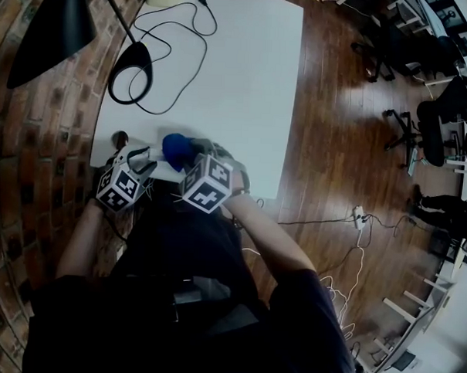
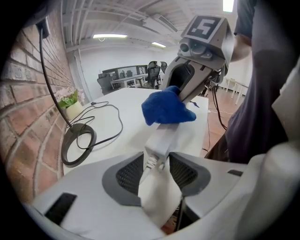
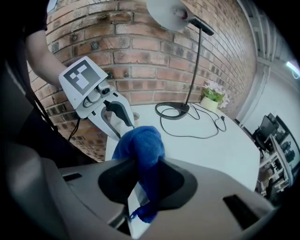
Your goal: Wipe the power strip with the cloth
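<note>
The power strip (image 2: 165, 138) is a long white bar. One end is clamped between the jaws of the left gripper (image 2: 157, 171), and the rest reaches out over the near edge of the white table (image 2: 112, 145). A bunched deep-blue cloth (image 2: 166, 110) sits on its far end, pinched tight in the jaws of the right gripper (image 3: 140, 180), above that same table edge.

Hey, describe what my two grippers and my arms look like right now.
The left gripper and right gripper have smooth pale grey plastic bodies, with dark grey ribbed pads inside the jaws. Each carries a white cube printed with black square markers. You wear a dark short-sleeved top, so your forearms are uncovered.
</note>
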The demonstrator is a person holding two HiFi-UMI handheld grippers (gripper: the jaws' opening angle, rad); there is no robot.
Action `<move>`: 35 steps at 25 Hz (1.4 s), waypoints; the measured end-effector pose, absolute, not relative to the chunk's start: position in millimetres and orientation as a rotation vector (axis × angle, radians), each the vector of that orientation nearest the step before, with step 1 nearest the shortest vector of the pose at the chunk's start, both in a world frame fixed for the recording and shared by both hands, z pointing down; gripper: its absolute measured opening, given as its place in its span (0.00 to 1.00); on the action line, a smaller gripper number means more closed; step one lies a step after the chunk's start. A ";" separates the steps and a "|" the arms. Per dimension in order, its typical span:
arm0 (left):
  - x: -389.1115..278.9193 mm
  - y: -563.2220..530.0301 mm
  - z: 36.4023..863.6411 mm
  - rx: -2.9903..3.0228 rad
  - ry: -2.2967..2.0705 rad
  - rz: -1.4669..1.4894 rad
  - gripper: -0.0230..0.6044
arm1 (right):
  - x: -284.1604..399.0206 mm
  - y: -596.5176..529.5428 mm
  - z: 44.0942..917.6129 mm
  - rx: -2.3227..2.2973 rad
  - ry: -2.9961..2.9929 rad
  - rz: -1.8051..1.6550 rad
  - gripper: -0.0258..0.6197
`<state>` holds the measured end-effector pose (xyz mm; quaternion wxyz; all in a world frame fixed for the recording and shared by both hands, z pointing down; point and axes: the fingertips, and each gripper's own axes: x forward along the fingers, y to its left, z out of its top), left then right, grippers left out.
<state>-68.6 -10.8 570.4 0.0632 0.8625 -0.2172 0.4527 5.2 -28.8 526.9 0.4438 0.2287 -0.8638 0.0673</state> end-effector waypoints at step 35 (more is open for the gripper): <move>-63.4 -13.1 572.7 2.584 -0.695 1.405 0.33 | 139.2 -10.0 544.8 0.814 -1.904 0.151 0.19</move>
